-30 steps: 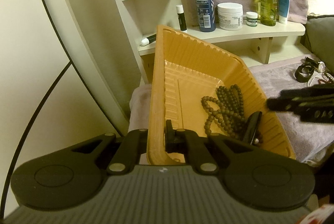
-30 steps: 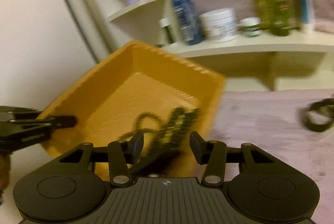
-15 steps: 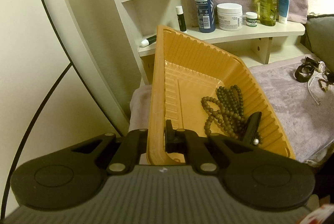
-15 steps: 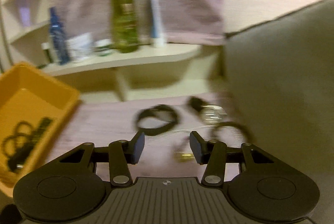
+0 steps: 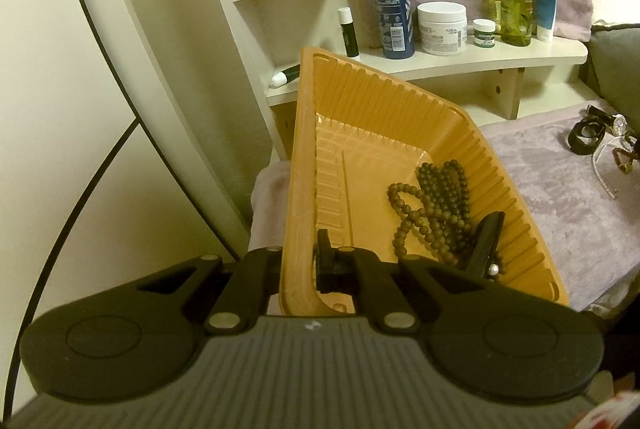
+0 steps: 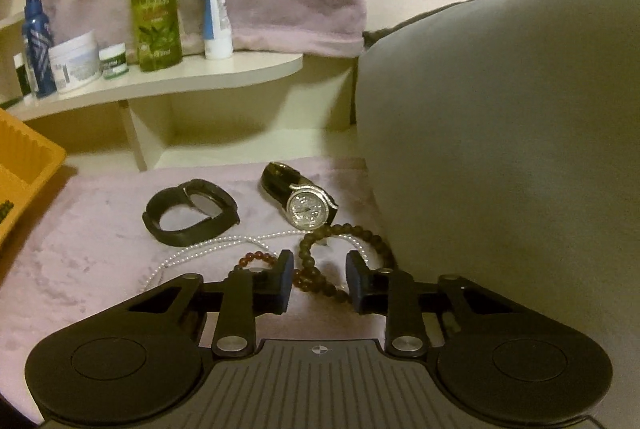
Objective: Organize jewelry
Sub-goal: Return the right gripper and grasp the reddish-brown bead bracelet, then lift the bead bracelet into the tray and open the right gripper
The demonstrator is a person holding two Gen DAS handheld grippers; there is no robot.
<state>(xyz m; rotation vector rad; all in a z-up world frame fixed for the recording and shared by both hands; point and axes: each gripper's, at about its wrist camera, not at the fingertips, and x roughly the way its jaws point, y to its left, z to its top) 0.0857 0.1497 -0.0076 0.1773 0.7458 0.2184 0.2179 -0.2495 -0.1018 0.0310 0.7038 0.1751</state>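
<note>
Lying between right gripper (image 6: pixel 318 283): bead bracelet (image 6: pixel 316 269)

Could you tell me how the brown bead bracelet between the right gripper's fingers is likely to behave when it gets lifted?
The brown bead bracelet lies in a loose curve, so it will probably hang limp. Its round beads look smooth and may slip as the right gripper, jaws closing, pinches them. It crosses the pearl strand, which might drag along.

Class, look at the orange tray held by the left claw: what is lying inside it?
Inside the orange tray lie a strand of dark brown beads and a black hair clip. The clip covers part of the beads, and the claw hides the tray's near corner.
</note>
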